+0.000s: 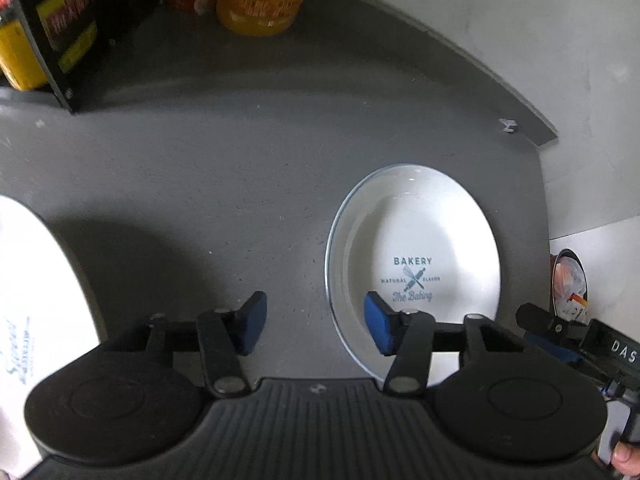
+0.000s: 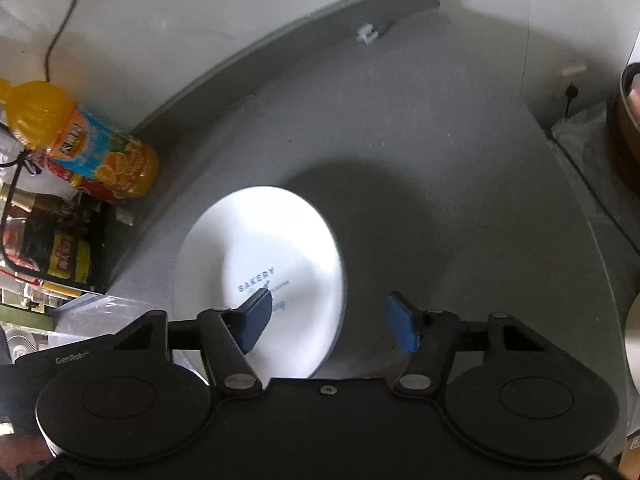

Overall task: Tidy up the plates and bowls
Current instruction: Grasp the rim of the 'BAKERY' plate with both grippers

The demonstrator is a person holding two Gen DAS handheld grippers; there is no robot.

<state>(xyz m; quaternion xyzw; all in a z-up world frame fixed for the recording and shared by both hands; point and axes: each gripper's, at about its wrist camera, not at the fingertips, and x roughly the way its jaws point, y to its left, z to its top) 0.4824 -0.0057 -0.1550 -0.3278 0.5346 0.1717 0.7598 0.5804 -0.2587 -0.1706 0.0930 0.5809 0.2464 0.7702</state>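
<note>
blue pads up close, that's my left claw point(image 1: 315, 322) spread wide and gripping nothing, its right pad hanging over the near rim of the bakery plate point(image 1: 416, 240). right claw point(image 2: 328, 320) is just as wide and just as empty, left pad over the printed middle of that same plate point(image 2: 260, 256) in its own view.

plate sits flat on the grey desk point(image 1: 200, 184), toward the right end, well apart from the bottles at the back. glazed ceramic, i'd say: stiff, slick, a bit heavy, and it'll chip if i let it drop. no handle, so the raised rim is the place to pinch, one pad inside the lip, one under the edge.

count so far: one bakery plate in the middle, one second white printed dish point(image 1: 36, 292) cut off at the left edge of my left view, plate or bowl i can't tell. a pale curved edge point(image 2: 632, 340) at the far right of the right view may be a third. one orange juice bottle point(image 2: 92, 148) against the wall.
</note>
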